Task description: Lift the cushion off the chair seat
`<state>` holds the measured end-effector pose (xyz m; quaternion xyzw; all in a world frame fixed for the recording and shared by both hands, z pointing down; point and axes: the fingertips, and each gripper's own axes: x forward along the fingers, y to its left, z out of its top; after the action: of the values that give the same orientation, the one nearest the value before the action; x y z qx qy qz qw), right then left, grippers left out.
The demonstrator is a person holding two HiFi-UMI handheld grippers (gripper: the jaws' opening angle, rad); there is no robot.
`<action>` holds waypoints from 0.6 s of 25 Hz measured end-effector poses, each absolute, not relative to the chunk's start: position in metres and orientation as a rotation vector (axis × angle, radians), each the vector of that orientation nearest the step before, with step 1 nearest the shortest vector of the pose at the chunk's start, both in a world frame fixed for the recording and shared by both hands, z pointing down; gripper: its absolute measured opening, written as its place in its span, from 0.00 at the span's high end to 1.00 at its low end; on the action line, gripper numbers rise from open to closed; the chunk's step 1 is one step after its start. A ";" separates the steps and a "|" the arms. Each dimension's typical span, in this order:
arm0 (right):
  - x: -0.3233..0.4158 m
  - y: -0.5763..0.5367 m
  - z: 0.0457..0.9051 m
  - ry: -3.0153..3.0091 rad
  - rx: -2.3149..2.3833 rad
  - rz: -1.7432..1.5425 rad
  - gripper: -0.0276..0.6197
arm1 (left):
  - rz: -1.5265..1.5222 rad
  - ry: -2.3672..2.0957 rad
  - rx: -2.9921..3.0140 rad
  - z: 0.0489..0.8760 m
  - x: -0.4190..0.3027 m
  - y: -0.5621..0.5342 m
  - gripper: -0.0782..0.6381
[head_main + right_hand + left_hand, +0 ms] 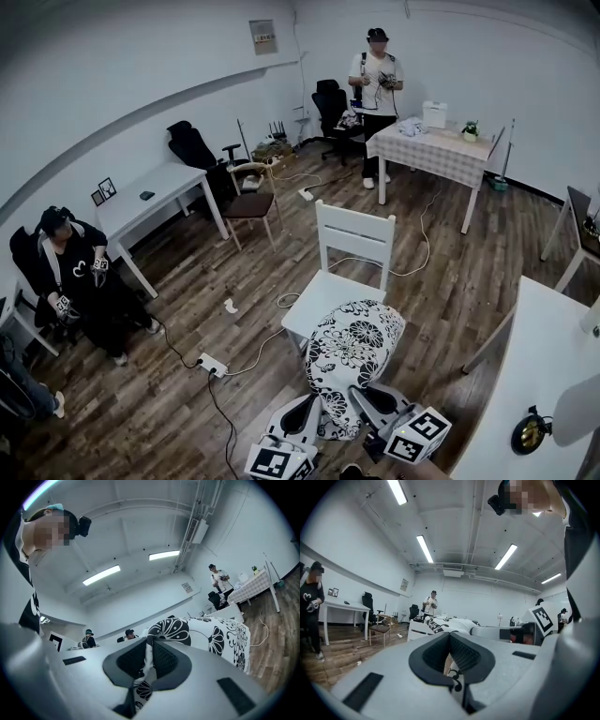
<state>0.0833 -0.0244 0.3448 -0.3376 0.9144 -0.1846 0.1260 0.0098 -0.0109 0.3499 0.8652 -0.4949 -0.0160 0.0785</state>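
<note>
A white cushion with black flower print hangs in the air in front of a white wooden chair, its far end over the seat's front corner. My left gripper is shut on the cushion's near edge; cloth shows pinched between its dark pads. On the right, my right gripper is shut on the same edge, with printed cloth between its pads. The cushion stretches away ahead of the right gripper, and the cushion also lies beyond the left one.
A white table's corner is close on the right. A power strip and cables lie on the wood floor to the left. A person stands by a cloth-covered table at the back; another person sits at the left by a white desk.
</note>
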 end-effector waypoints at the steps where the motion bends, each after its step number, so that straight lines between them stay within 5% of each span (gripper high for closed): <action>1: 0.082 -0.021 0.346 2.664 -0.983 -0.541 0.90 | -0.049 -1.485 2.590 0.350 0.008 -0.008 0.89; 15: 0.033 0.087 0.348 2.685 -0.967 -0.559 0.90 | -0.088 -1.520 2.580 0.348 -0.039 0.104 0.89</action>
<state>0.0331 0.0871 0.3481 -0.3303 0.9170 -0.1908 0.1167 -0.0394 0.1041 0.3478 0.8589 -0.5060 -0.0292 0.0731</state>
